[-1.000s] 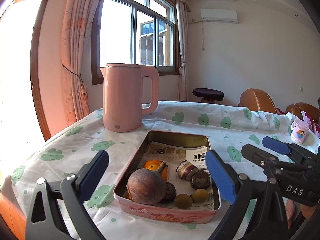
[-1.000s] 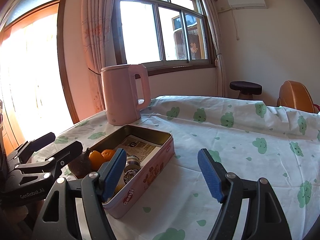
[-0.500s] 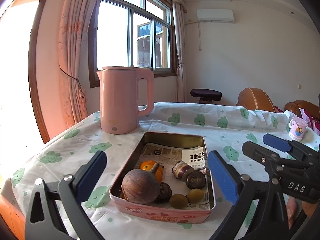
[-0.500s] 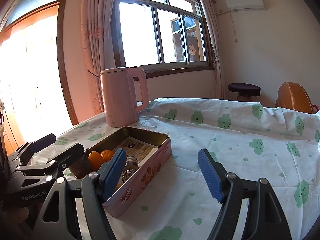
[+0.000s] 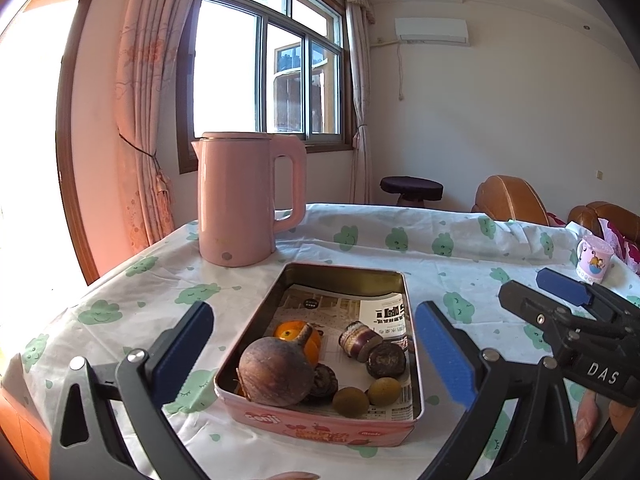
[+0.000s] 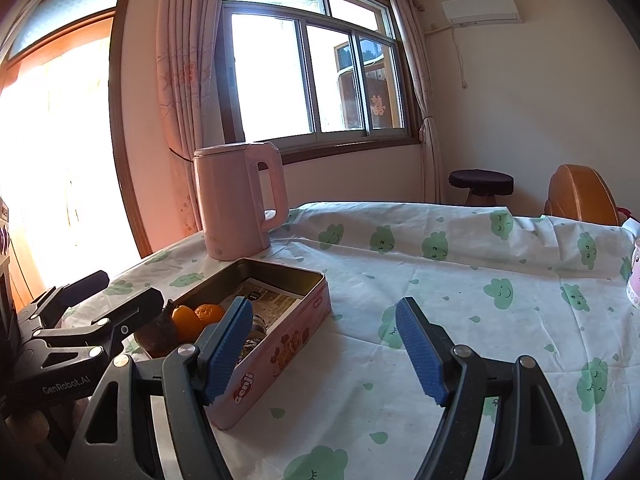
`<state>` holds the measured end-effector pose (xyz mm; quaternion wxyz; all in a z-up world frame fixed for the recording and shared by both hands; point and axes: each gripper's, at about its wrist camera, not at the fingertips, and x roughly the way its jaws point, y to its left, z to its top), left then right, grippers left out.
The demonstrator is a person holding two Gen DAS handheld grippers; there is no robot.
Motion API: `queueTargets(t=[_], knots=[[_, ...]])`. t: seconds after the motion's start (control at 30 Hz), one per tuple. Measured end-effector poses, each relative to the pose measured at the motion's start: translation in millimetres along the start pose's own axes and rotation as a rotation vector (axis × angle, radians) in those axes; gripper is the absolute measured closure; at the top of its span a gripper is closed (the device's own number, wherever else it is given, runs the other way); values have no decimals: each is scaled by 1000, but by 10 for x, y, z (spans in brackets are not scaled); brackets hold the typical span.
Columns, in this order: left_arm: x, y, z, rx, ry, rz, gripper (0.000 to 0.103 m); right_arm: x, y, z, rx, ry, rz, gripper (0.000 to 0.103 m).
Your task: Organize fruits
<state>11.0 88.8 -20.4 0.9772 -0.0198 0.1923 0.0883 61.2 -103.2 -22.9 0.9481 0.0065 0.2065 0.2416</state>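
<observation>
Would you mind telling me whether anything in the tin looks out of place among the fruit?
Yes: the tin is lined with printed paper, and the fruit is crowded at its near end. A small squat jar lies on its side there, between the orange and a dark shrivelled fruit; it is no fruit.

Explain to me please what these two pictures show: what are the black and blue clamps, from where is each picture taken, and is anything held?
A person holds one hand tool in each hand; there is no robot arm. Each picture comes from a camera on one tool, looking along its two blue-padded fingers. The left gripper hovers in front of the pink tin of fruits on the table; the right gripper is beside the tin. Both stand open and hold nothing. A pink kettle stands behind the tin, a small cup farther right.
</observation>
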Motion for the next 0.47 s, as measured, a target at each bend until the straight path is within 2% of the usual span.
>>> queueTargets(t=[0.27, 0.47], knots=[[24, -37, -5, -1, 16, -4, 0, -14, -38, -14, -3, 0, -9, 27], [-25, -92, -13, 31, -5, -3, 0, -69, -129, -10, -23, 10, -39, 27]])
